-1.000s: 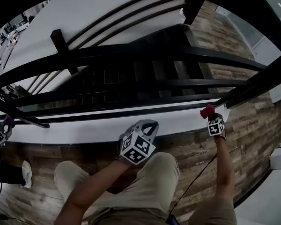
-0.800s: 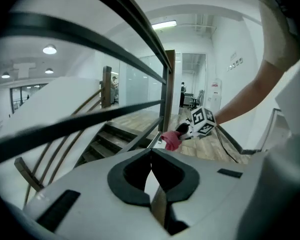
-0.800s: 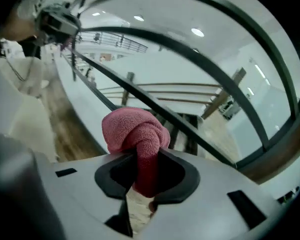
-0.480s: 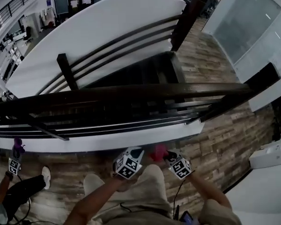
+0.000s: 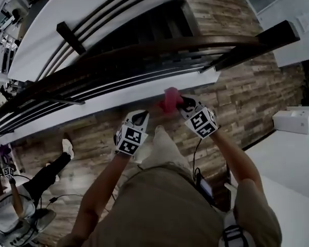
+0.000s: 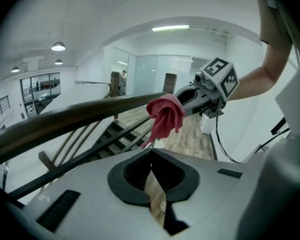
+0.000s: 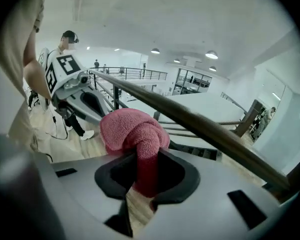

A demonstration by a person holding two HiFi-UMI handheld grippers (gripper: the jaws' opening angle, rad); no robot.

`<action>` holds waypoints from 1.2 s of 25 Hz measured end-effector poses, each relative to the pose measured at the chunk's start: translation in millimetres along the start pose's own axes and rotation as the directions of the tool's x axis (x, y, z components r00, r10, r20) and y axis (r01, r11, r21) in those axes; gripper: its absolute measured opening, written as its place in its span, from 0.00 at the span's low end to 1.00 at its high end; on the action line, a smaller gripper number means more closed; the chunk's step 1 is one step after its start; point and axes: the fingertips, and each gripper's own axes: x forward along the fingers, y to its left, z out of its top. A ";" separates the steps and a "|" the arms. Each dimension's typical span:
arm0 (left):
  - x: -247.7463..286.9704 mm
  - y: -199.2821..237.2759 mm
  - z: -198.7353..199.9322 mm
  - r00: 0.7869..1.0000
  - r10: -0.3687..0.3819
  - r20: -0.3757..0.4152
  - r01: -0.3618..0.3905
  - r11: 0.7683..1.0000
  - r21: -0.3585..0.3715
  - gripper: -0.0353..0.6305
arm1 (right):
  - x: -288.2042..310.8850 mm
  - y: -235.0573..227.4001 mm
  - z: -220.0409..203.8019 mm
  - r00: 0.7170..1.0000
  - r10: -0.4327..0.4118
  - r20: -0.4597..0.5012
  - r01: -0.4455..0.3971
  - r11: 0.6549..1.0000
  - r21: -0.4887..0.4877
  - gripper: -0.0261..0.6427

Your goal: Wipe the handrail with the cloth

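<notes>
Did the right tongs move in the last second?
Yes. The right tongs, holding the cloth, swung left, away from the white ledge's end.

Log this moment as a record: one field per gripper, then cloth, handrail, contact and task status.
left gripper: fingers shut, nothing between them, held beside the right gripper
right gripper: fingers shut on the cloth
cloth: pink, bunched, bulging out past the fingers
handrail: dark, slanting, just beyond the cloth
contact: cloth is close to the handrail; whether they touch cannot be told
status: cloth in hand, wiping not visibly under way
</notes>
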 end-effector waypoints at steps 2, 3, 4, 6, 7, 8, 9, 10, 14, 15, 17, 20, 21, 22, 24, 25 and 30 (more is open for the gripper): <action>-16.3 4.3 22.8 1.000 0.025 0.016 -0.025 1.000 0.010 0.08 | -12.3 -11.6 28.7 1.000 0.005 0.022 -0.005 1.000 -0.001 0.19; -23.5 8.3 36.4 0.999 0.041 0.029 -0.042 0.999 0.020 0.08 | -16.2 -16.9 41.4 0.999 0.011 0.031 -0.011 1.000 -0.012 0.19; -29.7 11.6 48.1 0.998 0.056 0.040 -0.058 0.998 0.030 0.08 | -19.7 -20.7 50.7 0.999 0.019 0.035 -0.018 1.000 -0.024 0.19; -37.4 14.9 64.2 0.996 0.079 0.047 -0.082 0.996 0.046 0.08 | -27.2 -26.5 59.4 0.999 0.032 0.030 -0.031 0.999 -0.041 0.19; -39.9 16.5 70.4 0.995 0.090 0.048 -0.093 0.994 0.050 0.08 | -30.5 -29.7 62.2 0.999 0.036 0.027 -0.034 0.998 -0.045 0.19; -42.9 18.9 76.2 0.993 0.102 0.052 -0.105 0.993 0.050 0.08 | -33.0 -32.9 66.1 0.999 0.037 0.028 -0.036 0.998 -0.048 0.19; -46.6 22.2 81.3 0.991 0.116 0.059 -0.119 0.992 0.046 0.08 | -34.7 -35.8 71.6 0.999 0.036 0.032 -0.035 0.998 -0.052 0.19; -51.1 26.2 85.9 0.989 0.131 0.067 -0.134 0.990 0.037 0.08 | -35.8 -38.2 78.2 0.999 0.033 0.038 -0.031 0.998 -0.057 0.19; -63.3 39.0 99.5 0.977 0.188 0.097 -0.189 0.982 0.004 0.08 | -39.5 -48.7 101.6 0.998 0.013 0.068 -0.008 0.997 -0.071 0.19; -64.1 40.6 102.5 0.975 0.200 0.101 -0.201 0.980 0.000 0.08 | -40.2 -51.7 105.0 0.997 0.014 0.076 -0.008 0.998 -0.070 0.19; -64.3 42.9 107.8 0.969 0.222 0.106 -0.223 0.975 -0.003 0.08 | -41.2 -57.8 109.2 0.996 0.020 0.088 -0.014 0.998 -0.066 0.19; -63.9 46.1 111.6 0.962 0.252 0.106 -0.252 0.968 -0.016 0.08 | -41.7 -65.2 111.1 0.994 0.028 0.102 -0.022 0.998 -0.065 0.19; -63.9 46.7 113.3 0.959 0.262 0.112 -0.261 0.965 -0.025 0.08 | -42.0 -67.2 111.2 0.994 0.031 0.105 -0.024 0.997 -0.067 0.19; -63.7 46.8 115.1 0.955 0.273 0.119 -0.271 0.962 -0.035 0.08 | -42.6 -69.1 110.9 0.993 0.034 0.109 -0.026 0.997 -0.072 0.19; -62.2 46.5 115.8 0.947 0.295 0.126 -0.291 0.955 -0.056 0.08 | -43.4 -72.5 108.6 0.993 0.040 0.112 -0.031 0.996 -0.084 0.19; -61.4 46.4 115.2 0.944 0.306 0.126 -0.300 0.952 -0.066 0.08 | -43.6 -73.6 107.0 0.993 0.044 0.113 -0.034 0.995 -0.090 0.19; -60.3 39.8 109.8 0.934 0.339 0.117 -0.327 0.938 -0.111 0.08 | -49.1 -72.9 98.2 0.991 0.062 0.120 -0.049 0.993 -0.108 0.19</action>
